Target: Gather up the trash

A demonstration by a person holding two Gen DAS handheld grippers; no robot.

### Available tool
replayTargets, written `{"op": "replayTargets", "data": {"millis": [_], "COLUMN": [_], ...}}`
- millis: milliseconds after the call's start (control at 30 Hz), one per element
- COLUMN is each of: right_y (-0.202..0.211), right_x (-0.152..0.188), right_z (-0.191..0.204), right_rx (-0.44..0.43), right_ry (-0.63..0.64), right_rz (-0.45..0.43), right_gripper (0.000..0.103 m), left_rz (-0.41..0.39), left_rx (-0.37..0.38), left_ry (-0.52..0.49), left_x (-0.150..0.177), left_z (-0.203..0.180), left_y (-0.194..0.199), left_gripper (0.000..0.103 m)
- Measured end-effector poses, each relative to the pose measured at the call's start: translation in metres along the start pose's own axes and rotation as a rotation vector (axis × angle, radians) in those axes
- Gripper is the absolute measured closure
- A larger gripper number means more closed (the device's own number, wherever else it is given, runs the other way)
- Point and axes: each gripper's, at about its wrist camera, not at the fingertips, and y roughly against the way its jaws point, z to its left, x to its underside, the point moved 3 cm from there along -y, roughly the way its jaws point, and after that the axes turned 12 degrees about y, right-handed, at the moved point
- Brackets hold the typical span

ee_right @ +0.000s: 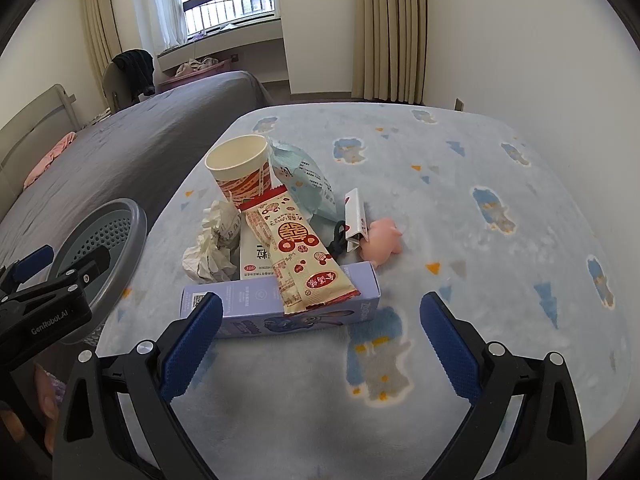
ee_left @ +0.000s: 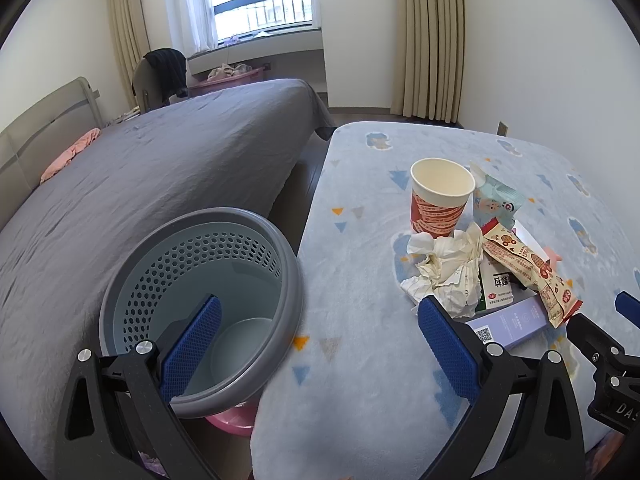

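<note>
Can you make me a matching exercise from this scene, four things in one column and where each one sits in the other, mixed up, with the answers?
Things:
1. paper cup
2. snack wrapper
3. pink toy
4. grey basket

Places:
A. lying across the purple box
B. beside the blanket-covered table, next to the bed
C. upright at the far end of the pile
D. on the blanket right of the pile

Pairs: 1-C, 2-A, 3-D, 4-B

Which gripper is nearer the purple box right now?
Right. The right gripper hangs open just short of the purple box, one finger almost at its end. The left gripper sits off to the side, straddling the bin rim.
</note>
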Motion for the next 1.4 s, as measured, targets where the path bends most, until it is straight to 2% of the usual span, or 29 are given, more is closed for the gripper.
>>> {"op": "replayTargets", "data": {"millis": [1400], "right_y": [0.0067], "right_x": [-0.0016], "right_z": [-0.0016], "right_rx": [0.002], "right_ry": [0.001], "right_rz": [-0.018], "right_gripper": [0.008], "left_rz": [-0.013], "left_rx": [-0.002], "left_ry": [-0.002], "left_x": [-0.0007], "left_z": [-0.0003], "left_y": [0.0055], "left_gripper": [0.006]}}
